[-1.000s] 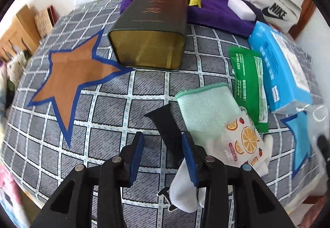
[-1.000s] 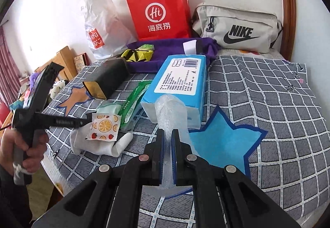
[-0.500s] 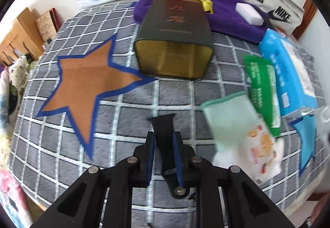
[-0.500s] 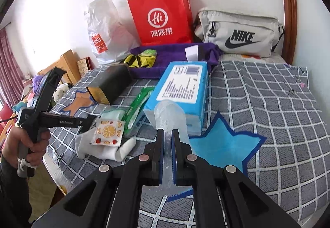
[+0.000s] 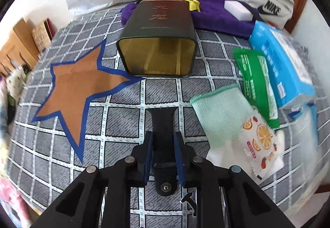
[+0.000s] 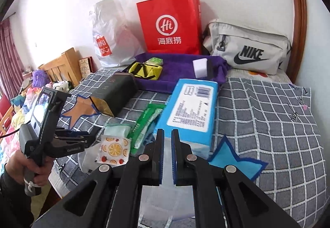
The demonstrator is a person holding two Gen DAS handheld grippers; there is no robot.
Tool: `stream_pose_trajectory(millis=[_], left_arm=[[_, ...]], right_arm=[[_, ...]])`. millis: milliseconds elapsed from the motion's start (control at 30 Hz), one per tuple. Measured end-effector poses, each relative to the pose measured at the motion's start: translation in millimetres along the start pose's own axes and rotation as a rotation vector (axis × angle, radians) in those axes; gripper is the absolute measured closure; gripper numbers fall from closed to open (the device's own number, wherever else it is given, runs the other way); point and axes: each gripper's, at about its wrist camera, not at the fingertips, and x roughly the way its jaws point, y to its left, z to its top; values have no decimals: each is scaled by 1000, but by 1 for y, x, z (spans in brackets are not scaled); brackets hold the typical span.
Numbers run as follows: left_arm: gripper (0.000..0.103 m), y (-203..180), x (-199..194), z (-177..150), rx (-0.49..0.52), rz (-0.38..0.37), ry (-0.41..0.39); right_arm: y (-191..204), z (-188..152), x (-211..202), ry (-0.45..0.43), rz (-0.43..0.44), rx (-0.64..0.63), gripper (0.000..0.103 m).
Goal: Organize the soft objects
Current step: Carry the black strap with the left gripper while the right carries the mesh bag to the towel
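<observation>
I note my left gripper (image 5: 163,151), its jaws closing on a flat black strap (image 5: 163,123) lying on the checked bed (image 5: 123,108) before the open dark tin (image 5: 158,42), while my right gripper (image 6: 167,156) pinches a blurred clear plastic bag (image 6: 165,201), its top hidden.

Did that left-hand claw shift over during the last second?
Yes. The left gripper slid left across the bedspread, off the white sock and onto the black strap it is closing on, nearer the brown star.

The clear plastic bag (image 6: 168,197) is blurred, its lower end hidden behind the jaws.
</observation>
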Motion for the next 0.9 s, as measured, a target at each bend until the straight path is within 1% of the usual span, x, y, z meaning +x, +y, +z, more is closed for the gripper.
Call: stream_pose_trajectory(millis=[67,100,167,233,300,333,400,433,467,567,633,667,700,733,767,800,833,867,900], left_arm=[[84,8,-2,3,-32,-51,5],[84,11,-3,4,-39,-61,8],[84,15,-4,6,-44,-49,1],[84,19,-8,9,-49,-60,-10],[84,23,-14,12,-53,-66,-25],[84,24,-16,13,-51,-59,-29],[84,26,-17,14,-59,-49,-34],[84,27,-18,15,-61,-57,-35],[84,28,-19,16,-60,-66,-36],[83,30,-22,18,-61,-71,-43],[83,33,-24,19,-68,-78,-50],[83,34,-26,20,-69,-81,-55],[83,35,-28,20,-69,-81,-58],[83,36,-29,21,-71,-81,-62],[83,37,-32,22,-73,-81,-67],[83,38,-33,22,-75,-82,-72],[83,39,-36,23,-77,-83,-77],[83,40,-38,23,-78,-84,-82],[83,41,-40,23,-80,-86,-86]], right_arm=[[5,3,0,-1,8,-9,96],[7,5,1,-3,12,-12,96],[7,7,3,12,7,-18,97],[3,5,5,35,6,-5,97],[-4,-4,8,83,35,16,96],[-9,-10,10,101,35,31,92],[-16,-25,18,157,19,53,65],[-18,-31,22,176,10,59,43],[-20,-40,27,192,-15,65,36],[-23,-57,44,258,-36,96,35],[-22,-64,55,285,-47,112,34],[-19,-66,57,279,-62,105,28],[-13,-67,58,259,-72,83,24],[-9,-68,60,260,-70,65,22],[-2,-70,63,265,-90,38,21],[3,-71,64,264,-124,13,24],[6,-72,64,260,-160,-14,36],[9,-72,63,250,-175,-34,53],[9,-71,60,249,-157,-31,66]])
